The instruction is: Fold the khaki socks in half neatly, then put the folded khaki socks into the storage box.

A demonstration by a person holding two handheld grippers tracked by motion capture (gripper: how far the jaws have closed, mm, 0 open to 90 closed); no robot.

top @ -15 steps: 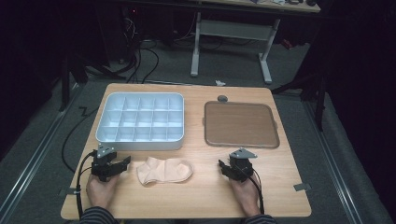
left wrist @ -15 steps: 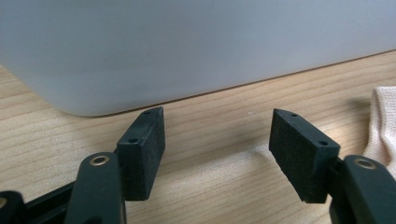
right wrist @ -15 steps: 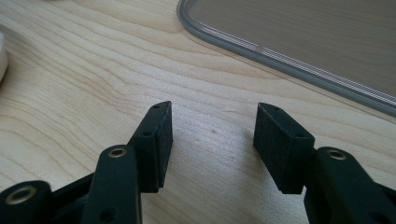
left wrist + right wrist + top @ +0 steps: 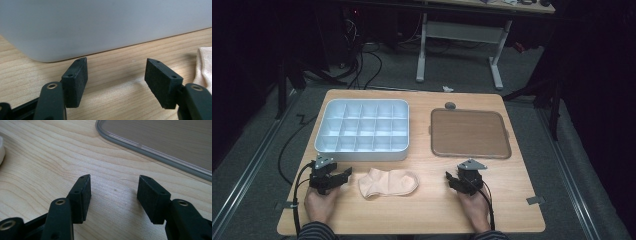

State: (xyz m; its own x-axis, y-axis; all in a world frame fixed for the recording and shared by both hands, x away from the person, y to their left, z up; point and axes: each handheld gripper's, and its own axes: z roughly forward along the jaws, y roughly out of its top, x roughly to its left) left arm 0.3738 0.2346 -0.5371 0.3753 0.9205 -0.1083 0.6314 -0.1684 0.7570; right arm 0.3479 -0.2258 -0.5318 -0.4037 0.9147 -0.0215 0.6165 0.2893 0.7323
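Observation:
A pale peach sock (image 4: 388,182) lies flat on the wooden table near the front edge, between my two grippers. My left gripper (image 4: 343,176) rests on the table just left of the sock, held by a hand. Its jaws stand open with bare wood between them (image 4: 116,65), and the sock's edge (image 4: 203,67) lies off to their right. My right gripper (image 4: 452,179) rests on the table to the right of the sock, a short gap away. It is open too, with nothing between its fingers (image 4: 113,182).
A white compartment tray (image 4: 362,150) sits behind the left gripper, its wall (image 4: 100,25) close in front of the jaws. A flat brown tray (image 4: 469,132) lies at the back right, its clear rim (image 4: 150,148) ahead of the right jaws. Behind it lies a small grey disc (image 4: 450,105).

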